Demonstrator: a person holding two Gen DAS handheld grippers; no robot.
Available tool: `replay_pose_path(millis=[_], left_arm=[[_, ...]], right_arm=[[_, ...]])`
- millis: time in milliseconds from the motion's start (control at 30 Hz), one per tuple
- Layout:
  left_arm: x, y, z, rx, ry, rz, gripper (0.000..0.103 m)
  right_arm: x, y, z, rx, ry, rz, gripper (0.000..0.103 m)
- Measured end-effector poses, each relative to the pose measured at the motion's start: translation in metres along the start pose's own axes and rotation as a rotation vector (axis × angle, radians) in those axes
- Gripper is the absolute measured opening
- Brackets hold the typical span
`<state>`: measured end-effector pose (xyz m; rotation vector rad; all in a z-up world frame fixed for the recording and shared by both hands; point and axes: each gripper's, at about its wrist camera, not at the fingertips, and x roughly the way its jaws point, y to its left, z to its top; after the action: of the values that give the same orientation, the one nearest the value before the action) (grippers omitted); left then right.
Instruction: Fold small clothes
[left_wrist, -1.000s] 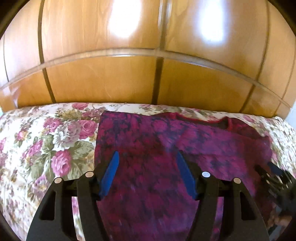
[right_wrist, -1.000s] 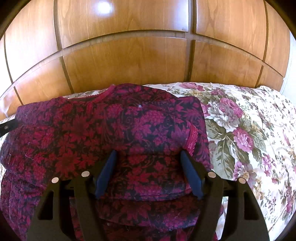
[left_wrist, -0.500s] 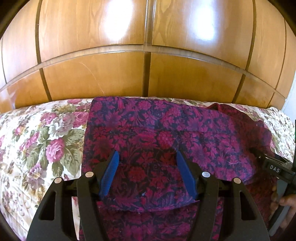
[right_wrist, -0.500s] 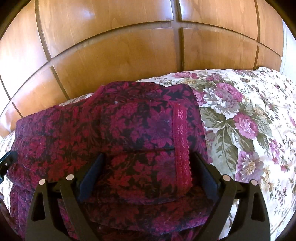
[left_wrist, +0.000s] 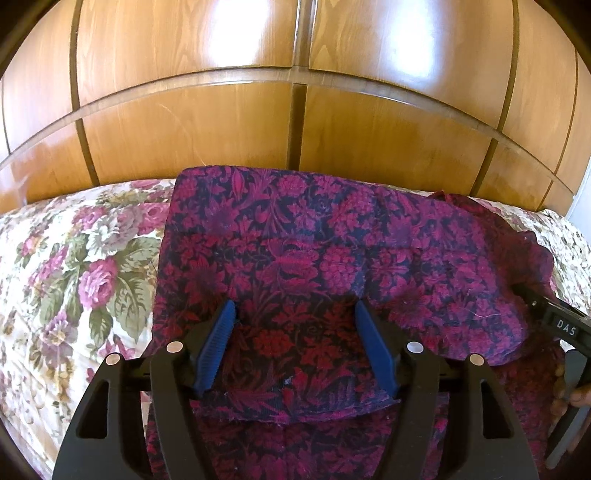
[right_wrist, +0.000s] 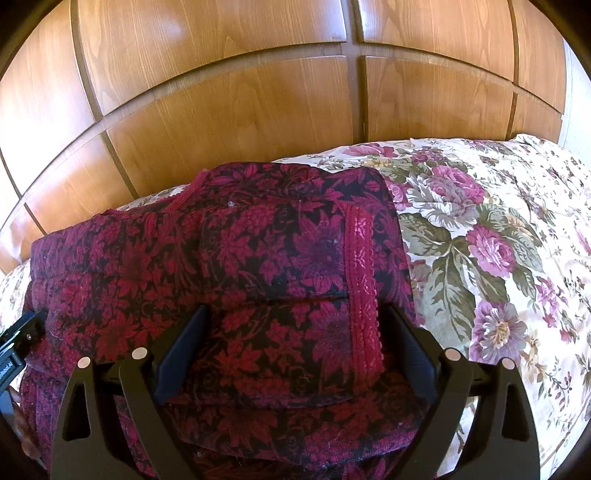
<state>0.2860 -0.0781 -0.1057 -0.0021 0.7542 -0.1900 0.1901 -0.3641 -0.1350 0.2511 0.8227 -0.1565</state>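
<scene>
- Since a second ago: the top (left_wrist: 332, 258) has been folded over on itself. My left view was blurred then and is sharp now; in my right view the lace-trimmed edge (right_wrist: 364, 288) has come round to lie on top, between that tool's fingers.
- Left tool (left_wrist: 293, 332): blue pads (left_wrist: 216, 350) spread wide, cloth lying between them and not pinched. It hangs just above the folded flap.
- Right tool (right_wrist: 295, 347): dark fingers (right_wrist: 181, 354) spread wide too, straddling the folded flap. The lace strip runs just inside the right finger. I cannot tell whether the fingers touch the cloth.
- The top: dark red and purple flowered knit, lying on the bed (left_wrist: 74, 277) close to the wooden panelling (left_wrist: 295, 129). Upper layer doubled over the lower; its raw hem (left_wrist: 295, 415) lies across near the left tool's base.
- In my right view the neckline (right_wrist: 184, 195) sits at the far left side of the fold, towards the panelling.
- Bed cover: cream with pink roses and green leaves, showing left of the top in my left view, right of it in my right view.
- The other tool's black body (left_wrist: 565, 328) shows at the right edge of my left view, against the top's right side.
</scene>
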Motion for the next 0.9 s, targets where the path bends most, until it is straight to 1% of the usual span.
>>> replay_pose_path(millis=[233,367,467,600,667,700,733,800,900], left_arm=[[-0.002,-0.001,0.001,0.0,0.008,0.004,0.068],[-0.032,0.004,-0.003,-0.019,-0.002,0.01,0.068],[-0.058,0.015,-0.021,-0.021,-0.003,0.026,0.068],[-0.084,0.041,-0.055,-0.073,0.056,0.016,0.068],[-0.096,0.051,-0.071,-0.083,0.074,0.016,0.068],[-0.103,0.056,-0.08,-0.089,0.087,0.012,0.068],[-0.109,0.061,-0.088,-0.092,0.099,0.007,0.068],[-0.118,0.067,-0.1,-0.096,0.119,-0.009,0.068],[-0.136,0.075,-0.12,-0.1,0.147,-0.044,0.068]], right_arm=[[-0.001,0.0,0.0,0.0,0.0,-0.003,0.094],[-0.007,-0.006,0.001,0.013,-0.005,-0.011,0.097],[-0.02,-0.011,-0.004,0.033,-0.011,-0.017,0.099],[-0.037,-0.018,-0.015,0.049,0.01,-0.017,0.1],[-0.044,-0.023,-0.023,0.035,0.054,-0.031,0.1],[-0.045,-0.017,-0.028,0.032,0.079,-0.025,0.1],[-0.046,-0.023,-0.035,0.031,0.122,-0.013,0.1],[-0.051,-0.03,-0.045,0.025,0.163,-0.003,0.1],[-0.066,-0.045,-0.067,0.025,0.217,0.056,0.1]])
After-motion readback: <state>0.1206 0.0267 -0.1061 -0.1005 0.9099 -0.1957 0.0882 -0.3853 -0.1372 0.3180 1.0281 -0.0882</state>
